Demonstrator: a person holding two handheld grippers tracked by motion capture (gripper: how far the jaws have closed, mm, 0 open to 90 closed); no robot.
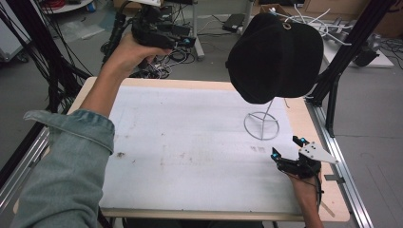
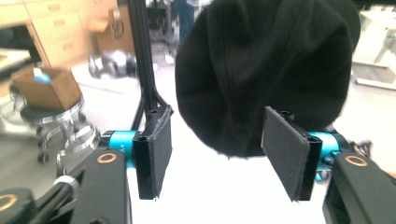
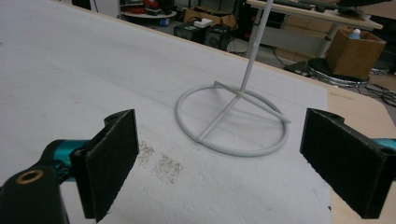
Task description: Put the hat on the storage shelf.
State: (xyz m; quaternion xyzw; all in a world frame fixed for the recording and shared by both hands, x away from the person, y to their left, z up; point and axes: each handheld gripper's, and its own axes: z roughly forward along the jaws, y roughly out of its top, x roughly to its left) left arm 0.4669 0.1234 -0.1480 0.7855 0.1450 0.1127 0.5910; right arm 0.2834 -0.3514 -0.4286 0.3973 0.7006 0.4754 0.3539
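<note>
Holding my left gripper (image 2: 215, 156) raised near black hat (image 1: 275, 57) on wire stand (image 1: 262, 125), fingers spread, empty; right gripper (image 1: 288, 148) low over counter (image 1: 190, 142), fingers spread.

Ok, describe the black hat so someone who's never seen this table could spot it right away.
Start at the white mat covering the table, then find the white wire stand with a ring base near its far right corner. The hat sits on top of that stand, the one big, soft black dome held above the table.
</note>
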